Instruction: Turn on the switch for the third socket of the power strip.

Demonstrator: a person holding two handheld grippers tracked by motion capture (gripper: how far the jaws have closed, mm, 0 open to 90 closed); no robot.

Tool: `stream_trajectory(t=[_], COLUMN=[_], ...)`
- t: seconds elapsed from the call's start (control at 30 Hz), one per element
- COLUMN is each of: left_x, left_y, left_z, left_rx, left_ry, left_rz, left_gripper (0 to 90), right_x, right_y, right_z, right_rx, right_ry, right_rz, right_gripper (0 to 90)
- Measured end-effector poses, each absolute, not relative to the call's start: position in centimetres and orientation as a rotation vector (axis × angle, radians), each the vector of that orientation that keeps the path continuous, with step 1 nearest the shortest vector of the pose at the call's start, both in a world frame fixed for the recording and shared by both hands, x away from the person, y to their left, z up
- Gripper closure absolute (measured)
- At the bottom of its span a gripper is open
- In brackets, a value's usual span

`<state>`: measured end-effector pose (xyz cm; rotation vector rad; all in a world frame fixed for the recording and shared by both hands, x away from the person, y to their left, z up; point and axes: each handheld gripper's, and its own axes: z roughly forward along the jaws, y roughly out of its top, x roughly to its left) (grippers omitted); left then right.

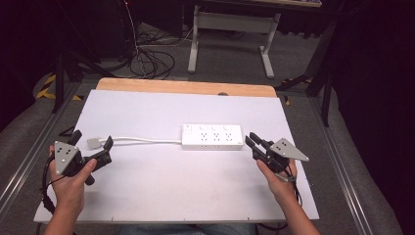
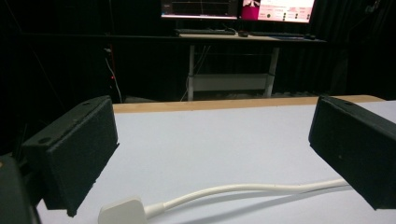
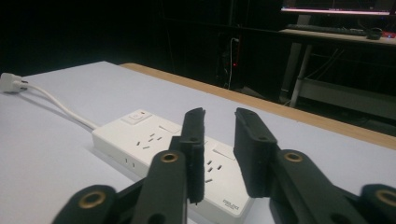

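Both my hand-held black two-jaw grippers hover low: left gripper (image 1: pixel 98 147) spread wide around the flat white plug (image 2: pixel 122 211), apparently lining up a grab; right gripper (image 3: pixel 219 154) slightly parted, empty, beside the white plastic power strip (image 1: pixel 212 136) mid-table, likely to steady it.

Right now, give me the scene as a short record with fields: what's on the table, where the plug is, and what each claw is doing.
surface: white table
main item: white power strip, lying flat near the middle
cable: white cord running left from the strip
plug: white plug, unplugged, on the table between the left claw's jaws
left claw: open, around the plug
right claw: open, just right of the strip, holding nothing
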<state>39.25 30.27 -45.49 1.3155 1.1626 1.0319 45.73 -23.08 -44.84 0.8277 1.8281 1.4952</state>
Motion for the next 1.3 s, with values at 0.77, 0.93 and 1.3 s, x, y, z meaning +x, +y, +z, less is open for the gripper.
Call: stream_trajectory(t=[0.77,0.93,1.3], left_x=[39.1,39.1,39.1], left_y=[30.3,30.4,30.4], left_z=[-45.5,-45.5,-45.5], left_rx=[1.319,1.321,1.322], left_ry=[1.161,1.164,1.162], left_rz=[1.038,1.04,1.042], left_gripper=[2.2,2.1,2.1], right_x=[47.4,48.2,49.5], right_y=[-22.5,-22.1,-19.7], right_z=[-43.3,-43.0,-42.5], right_rx=[0.858,0.87,0.842], right_ry=[1.908,1.923,1.975], right_rz=[1.422,1.418,1.403], right_gripper=[90.0,90.0,90.0])
